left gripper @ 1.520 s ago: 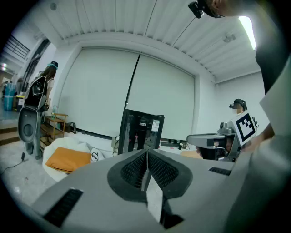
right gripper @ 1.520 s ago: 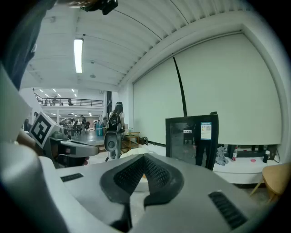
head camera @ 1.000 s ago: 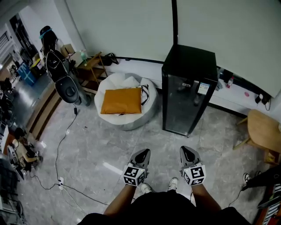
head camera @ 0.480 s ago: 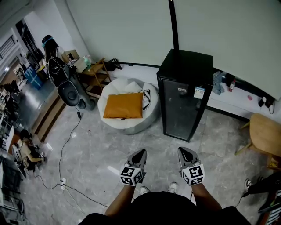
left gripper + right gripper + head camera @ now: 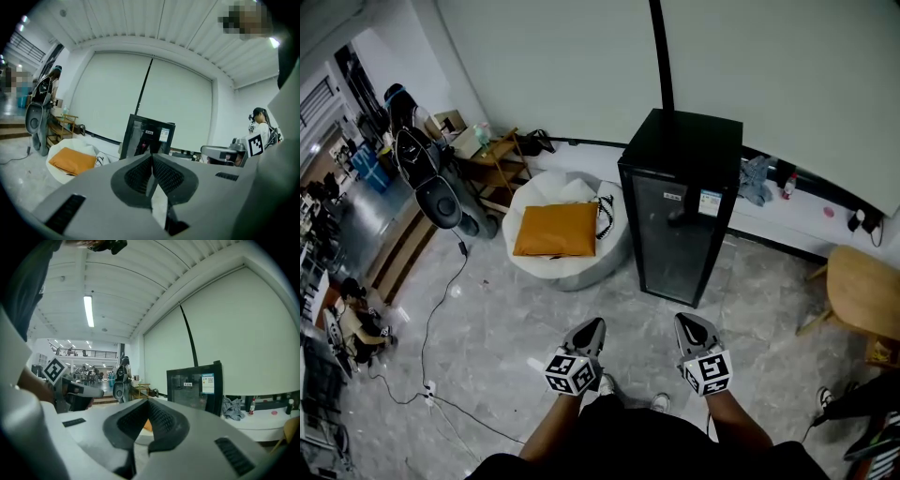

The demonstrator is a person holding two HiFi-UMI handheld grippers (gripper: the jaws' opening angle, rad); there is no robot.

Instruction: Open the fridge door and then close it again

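A small black fridge (image 5: 680, 211) with a glass door stands against the wall, its door closed and a label near the top. It also shows in the left gripper view as the fridge (image 5: 149, 135) and in the right gripper view as the fridge (image 5: 194, 383). Both grippers are held low in front of the person, side by side, a good way short of the fridge. My left gripper (image 5: 592, 326) is shut with nothing in it, and its pads (image 5: 140, 174) meet. My right gripper (image 5: 686, 322) points at the fridge door, also shut and empty.
A white beanbag (image 5: 567, 262) with an orange cushion (image 5: 555, 228) lies left of the fridge. Beyond it stand a dark scooter (image 5: 436, 183) and a wooden shelf (image 5: 492, 150). A wooden chair (image 5: 862, 291) is at the right. Cables (image 5: 427, 375) run across the floor at the left.
The person has stepped forward: the fridge sits further left and slightly nearer in the head view. Both grippers moved along together and stayed shut.
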